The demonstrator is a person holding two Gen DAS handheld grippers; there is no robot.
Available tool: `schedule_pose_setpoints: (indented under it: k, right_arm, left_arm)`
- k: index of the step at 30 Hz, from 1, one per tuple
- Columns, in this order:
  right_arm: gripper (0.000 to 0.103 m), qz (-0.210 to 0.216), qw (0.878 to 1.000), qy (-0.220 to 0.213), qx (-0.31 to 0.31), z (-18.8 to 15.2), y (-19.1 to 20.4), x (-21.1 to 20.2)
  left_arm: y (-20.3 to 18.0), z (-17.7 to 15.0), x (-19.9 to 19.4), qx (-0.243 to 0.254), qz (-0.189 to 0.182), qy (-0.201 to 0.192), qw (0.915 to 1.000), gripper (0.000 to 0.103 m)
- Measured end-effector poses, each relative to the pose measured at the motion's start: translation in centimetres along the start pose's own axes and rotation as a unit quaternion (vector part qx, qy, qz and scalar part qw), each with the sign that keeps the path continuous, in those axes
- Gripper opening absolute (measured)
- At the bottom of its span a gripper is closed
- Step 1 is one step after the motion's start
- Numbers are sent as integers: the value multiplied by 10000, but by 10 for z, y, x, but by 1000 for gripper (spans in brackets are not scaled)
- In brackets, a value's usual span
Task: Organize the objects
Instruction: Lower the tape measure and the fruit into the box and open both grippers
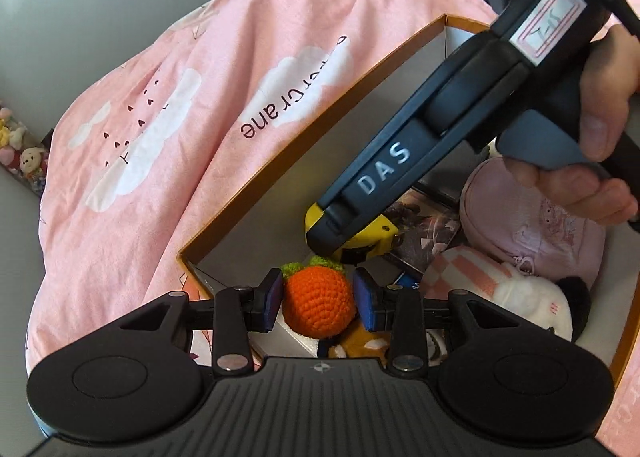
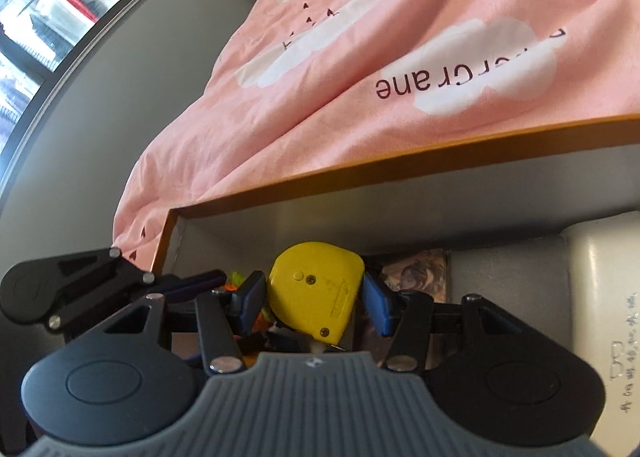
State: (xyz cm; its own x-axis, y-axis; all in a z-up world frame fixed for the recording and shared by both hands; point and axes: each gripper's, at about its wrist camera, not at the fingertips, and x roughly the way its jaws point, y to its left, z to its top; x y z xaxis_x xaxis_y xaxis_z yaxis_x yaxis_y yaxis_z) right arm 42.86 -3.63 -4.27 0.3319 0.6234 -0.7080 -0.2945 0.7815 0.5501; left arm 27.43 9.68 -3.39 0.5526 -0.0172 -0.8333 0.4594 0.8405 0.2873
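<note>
Your left gripper (image 1: 319, 299) sits nearest the lens, its blue pads either side of a crocheted orange ball (image 1: 319, 304) with a green knitted top; the left pad touches the ball, while contact on the right cannot be confirmed. Your right gripper (image 2: 314, 297) has its jaws closed part-way against a yellow tape measure (image 2: 316, 289), and the left wrist view shows that gripper reaching down over the same tape measure (image 1: 370, 235). Both items are inside an orange-rimmed cardboard box (image 1: 320, 113) resting on a pink cloud-print duvet (image 1: 160, 97). Also in the box you have a pink pouch (image 1: 532, 225), a white plush toy (image 1: 532, 297) and a printed card (image 1: 424, 225).
</note>
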Motion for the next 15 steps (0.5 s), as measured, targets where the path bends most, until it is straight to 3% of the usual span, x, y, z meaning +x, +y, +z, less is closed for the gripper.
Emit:
schedule_pose_setpoints:
  k: [10, 15]
  right_arm:
    - [57, 136, 9997, -11, 216, 3, -5, 6]
    - [57, 36, 9998, -183, 81, 2, -5, -9]
  left_arm:
    - [-9, -1, -2, 130, 110, 166, 9997, 43]
    - [-4, -1, -11, -206, -166, -34, 9996, 43]
